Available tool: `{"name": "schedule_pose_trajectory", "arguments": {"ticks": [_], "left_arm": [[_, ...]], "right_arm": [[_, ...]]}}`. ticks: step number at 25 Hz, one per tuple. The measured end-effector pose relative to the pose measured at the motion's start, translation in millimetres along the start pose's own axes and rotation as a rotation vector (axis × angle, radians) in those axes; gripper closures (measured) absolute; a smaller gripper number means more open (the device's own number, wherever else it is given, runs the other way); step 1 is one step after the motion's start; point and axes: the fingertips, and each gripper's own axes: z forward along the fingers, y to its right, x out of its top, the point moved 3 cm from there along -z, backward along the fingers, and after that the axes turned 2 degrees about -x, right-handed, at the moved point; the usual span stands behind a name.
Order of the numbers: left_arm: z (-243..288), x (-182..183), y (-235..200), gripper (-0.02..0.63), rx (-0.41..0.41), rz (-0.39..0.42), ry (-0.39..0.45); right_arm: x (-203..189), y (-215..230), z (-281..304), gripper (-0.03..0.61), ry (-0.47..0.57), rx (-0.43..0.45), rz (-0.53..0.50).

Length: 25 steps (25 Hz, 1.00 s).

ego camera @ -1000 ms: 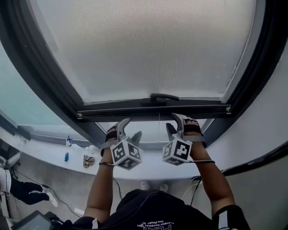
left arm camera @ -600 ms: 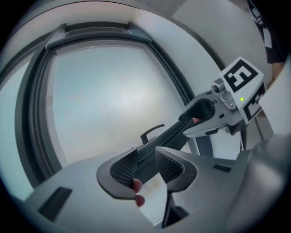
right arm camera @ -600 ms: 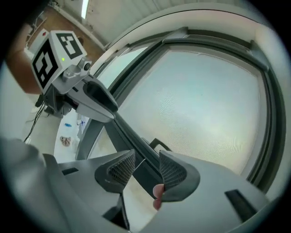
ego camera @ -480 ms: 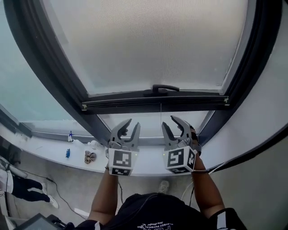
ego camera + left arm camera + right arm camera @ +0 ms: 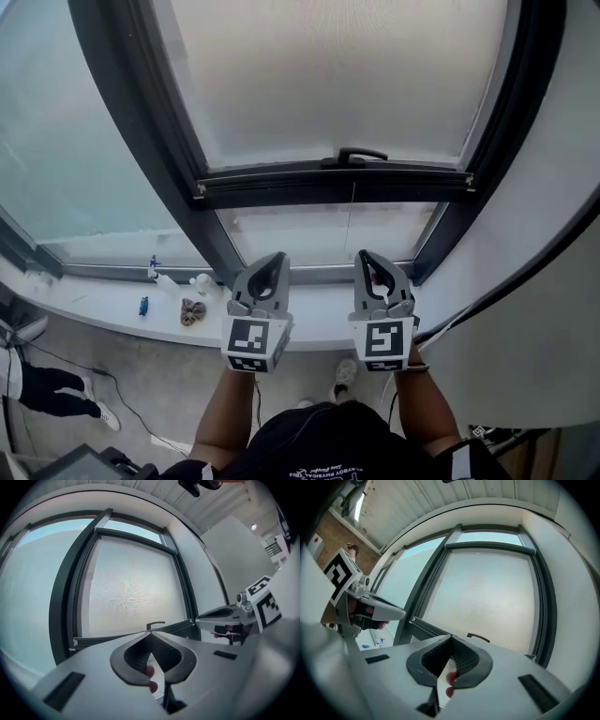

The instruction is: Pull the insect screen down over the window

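Now the left gripper [image 5: 272,262] and right gripper [image 5: 371,260] have left the screen bar [image 5: 281,186], jaws closed empty.

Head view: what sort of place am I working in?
Likely a room indoors at a large dark-framed window: insect screen drawn most of the way down, white sill holding small bottles, concrete floor below.

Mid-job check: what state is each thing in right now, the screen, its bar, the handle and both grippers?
Insect screen: pulled down most of the way, not fully.
Bottom bar: level, with a strip of glass below it uncovered.
Handle: free, nothing gripping it.
Left gripper: just closed, shut, nothing between its fingers, clear of the bar.
Right gripper: just closed, shut, nothing between its fingers, clear of the bar.
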Motion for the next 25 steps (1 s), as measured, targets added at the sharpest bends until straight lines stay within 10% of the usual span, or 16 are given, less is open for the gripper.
{"name": "schedule_pose_trajectory", "arguments": {"ticks": [25], "left_arm": [[-76,-8,85,0.611,-0.002,-0.082,-0.024]], "right_arm": [[-26,-18,-130,0.572,-0.059,0.034,0.213]]}}
